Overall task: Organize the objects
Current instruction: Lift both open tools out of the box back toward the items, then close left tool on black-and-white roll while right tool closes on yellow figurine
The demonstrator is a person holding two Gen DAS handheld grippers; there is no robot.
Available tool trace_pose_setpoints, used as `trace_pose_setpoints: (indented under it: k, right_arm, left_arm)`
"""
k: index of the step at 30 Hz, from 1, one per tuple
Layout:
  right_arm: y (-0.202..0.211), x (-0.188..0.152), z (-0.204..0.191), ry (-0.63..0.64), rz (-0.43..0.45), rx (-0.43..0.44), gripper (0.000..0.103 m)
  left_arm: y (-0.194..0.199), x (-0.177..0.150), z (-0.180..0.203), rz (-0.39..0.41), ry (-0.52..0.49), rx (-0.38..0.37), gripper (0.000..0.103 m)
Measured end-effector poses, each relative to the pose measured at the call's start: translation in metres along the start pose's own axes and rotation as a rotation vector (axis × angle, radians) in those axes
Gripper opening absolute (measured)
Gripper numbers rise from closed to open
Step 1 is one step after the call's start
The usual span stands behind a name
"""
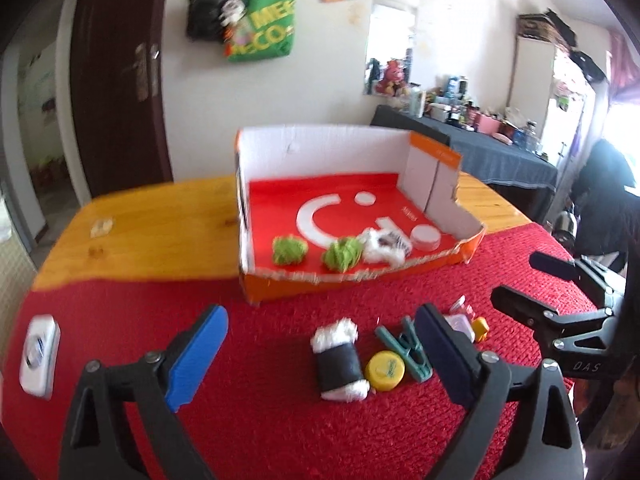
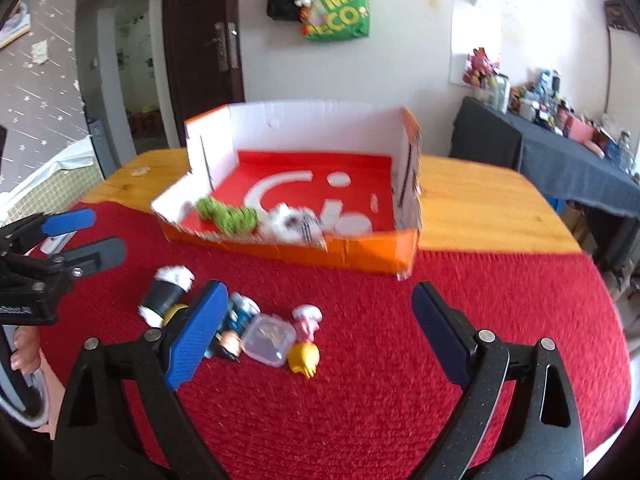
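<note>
An open orange box (image 1: 320, 288) (image 2: 360, 250) with a red floor stands mid-table, holding two green pompoms (image 1: 289, 251) (image 2: 228, 216), a white furry toy (image 1: 382, 245) and a white cap (image 1: 426, 237). On the red cloth lie a black-and-white fuzzy roll (image 1: 339, 358) (image 2: 166, 292), a yellow cap (image 1: 386, 370), a green clothespin (image 1: 410, 350), a clear small lid (image 2: 269, 338), a pink figure (image 2: 306, 320) and a yellow figure (image 2: 304, 358). My left gripper (image 1: 320, 360) is open over the roll. My right gripper (image 2: 316, 332) (image 1: 532, 280) is open over the small toys.
A white rectangular device (image 1: 39, 356) lies on the cloth at the far left. The wooden table (image 1: 152, 232) extends behind the cloth. A dark door, a green bag on the wall and a cluttered dark-clothed side table (image 2: 580, 160) stand behind.
</note>
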State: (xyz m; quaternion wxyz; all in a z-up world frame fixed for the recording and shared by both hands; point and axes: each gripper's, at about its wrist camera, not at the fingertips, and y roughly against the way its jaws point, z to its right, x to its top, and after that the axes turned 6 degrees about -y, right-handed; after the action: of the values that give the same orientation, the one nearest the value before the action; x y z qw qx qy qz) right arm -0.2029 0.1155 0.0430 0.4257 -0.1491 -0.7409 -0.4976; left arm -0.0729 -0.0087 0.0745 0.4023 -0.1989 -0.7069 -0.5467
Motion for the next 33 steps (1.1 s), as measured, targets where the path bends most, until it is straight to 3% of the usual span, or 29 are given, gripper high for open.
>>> trace_pose_setpoints:
  k: [7,25,33]
  right_arm:
    - [-0.022,-0.025,0.011,-0.039,-0.076,-0.033,0.094]
    - [-0.029,-0.036,0.018,0.004,-0.160,-0.049,0.094]
    - [-0.036,-0.035,0.020,0.018,-0.176,-0.095,0.094]
  left_arm:
    - [-0.024,-0.026,0.002,-0.105,0.031,-0.026,0.097]
    - [-0.038,-0.038,-0.008,-0.214,0.039,0.025,0.097]
    - [-0.045,-0.039,-0.008,-0.240,0.009,0.063,0.097]
